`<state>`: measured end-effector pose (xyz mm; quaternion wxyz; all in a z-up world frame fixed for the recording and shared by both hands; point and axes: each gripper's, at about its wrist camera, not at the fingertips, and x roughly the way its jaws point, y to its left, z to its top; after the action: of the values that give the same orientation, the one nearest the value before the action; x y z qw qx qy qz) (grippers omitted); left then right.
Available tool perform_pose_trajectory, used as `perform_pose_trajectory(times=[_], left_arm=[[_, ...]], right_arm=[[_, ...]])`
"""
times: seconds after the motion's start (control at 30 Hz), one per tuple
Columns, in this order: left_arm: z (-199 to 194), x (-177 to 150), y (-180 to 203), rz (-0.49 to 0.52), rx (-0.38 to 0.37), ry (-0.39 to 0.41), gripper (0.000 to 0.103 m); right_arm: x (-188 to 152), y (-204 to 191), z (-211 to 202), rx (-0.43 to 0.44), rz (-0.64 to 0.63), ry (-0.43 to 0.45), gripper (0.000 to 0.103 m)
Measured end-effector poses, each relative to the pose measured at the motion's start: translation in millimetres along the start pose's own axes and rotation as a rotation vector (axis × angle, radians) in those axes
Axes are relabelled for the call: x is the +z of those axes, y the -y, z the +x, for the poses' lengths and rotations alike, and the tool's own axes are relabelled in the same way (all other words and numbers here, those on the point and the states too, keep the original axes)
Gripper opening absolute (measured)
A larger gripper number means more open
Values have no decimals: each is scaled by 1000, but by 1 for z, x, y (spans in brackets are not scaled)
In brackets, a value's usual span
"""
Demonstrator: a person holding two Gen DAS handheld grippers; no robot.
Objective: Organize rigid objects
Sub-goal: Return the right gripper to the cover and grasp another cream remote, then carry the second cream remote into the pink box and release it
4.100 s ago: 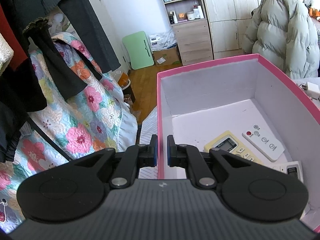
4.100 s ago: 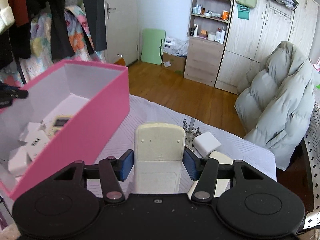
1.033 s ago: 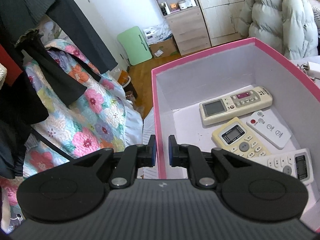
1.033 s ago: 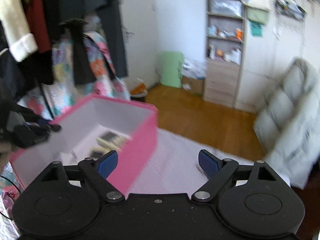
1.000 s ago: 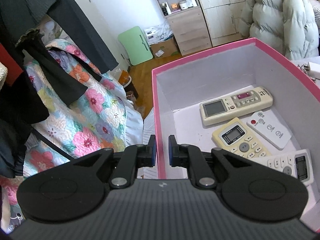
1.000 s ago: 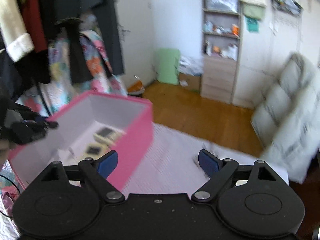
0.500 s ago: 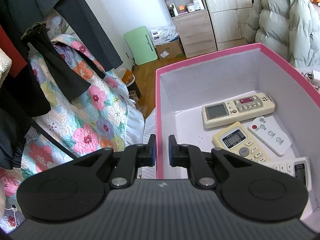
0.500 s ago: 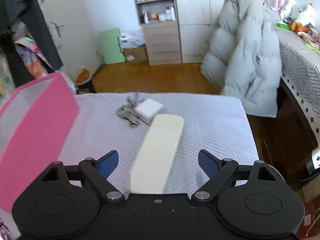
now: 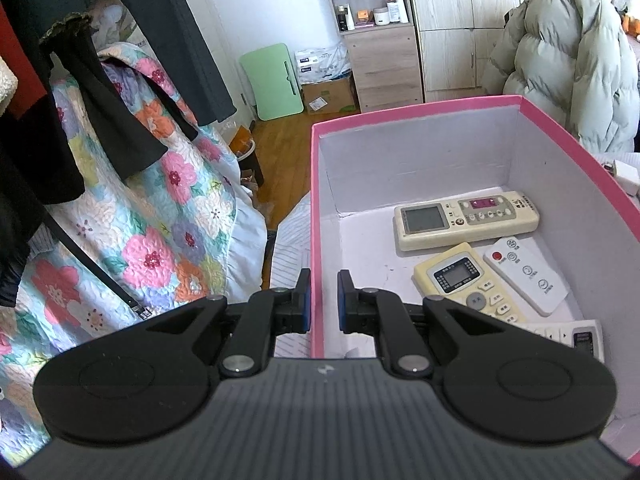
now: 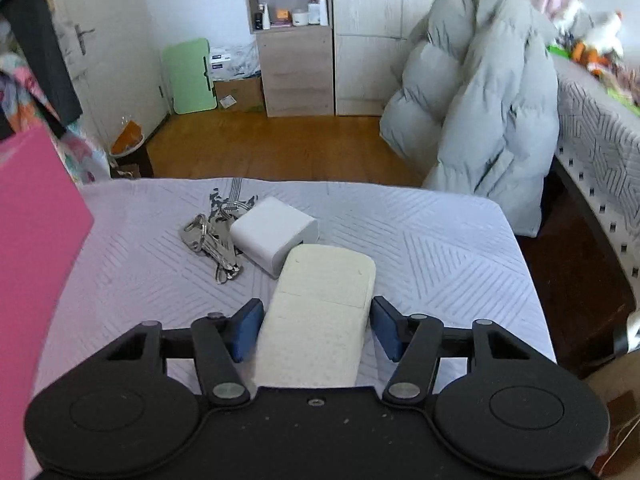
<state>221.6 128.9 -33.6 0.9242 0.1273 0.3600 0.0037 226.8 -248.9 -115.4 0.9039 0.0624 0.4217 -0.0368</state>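
Observation:
My left gripper (image 9: 322, 300) is shut on the left wall of the pink box (image 9: 318, 208). Inside the box lie several remotes: a long cream one (image 9: 466, 220), a yellowish one (image 9: 468, 280), a white one with a red button (image 9: 526, 276) and another at the lower right (image 9: 576, 336). My right gripper (image 10: 316, 326) is open, its jaws on either side of a cream remote (image 10: 320, 312) that lies face down on the white quilted table (image 10: 440, 240). The fingers (image 10: 248, 328) stand just clear of it. The pink box shows at the left edge of the right wrist view (image 10: 32, 260).
A white charger block (image 10: 274, 234) and a bunch of keys (image 10: 212, 240) lie just beyond the cream remote. A grey puffer coat (image 10: 480, 120) hangs at the right. A floral quilt (image 9: 140, 240) and dark clothes hang left of the box.
The right gripper let go of a remote into the box, swung right and came down over the face-down cream remote, jaws narrowed around it. The left gripper keeps hold of the box wall.

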Motion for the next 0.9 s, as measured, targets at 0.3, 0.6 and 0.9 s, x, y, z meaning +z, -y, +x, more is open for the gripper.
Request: perform_pose_trajectory(times=[0.3,0.6,0.9], left_arm=[[-1,0,1,0,0,11,10],[0,0,2,4,2,11,10],[-2,0,3,10,10,12,10]], right_arm=[[-6,-5,-71,89,62,128,60],[-8,-40,-142,233,-50,254,58],[33,-99,-176,453,-229,370,58]])
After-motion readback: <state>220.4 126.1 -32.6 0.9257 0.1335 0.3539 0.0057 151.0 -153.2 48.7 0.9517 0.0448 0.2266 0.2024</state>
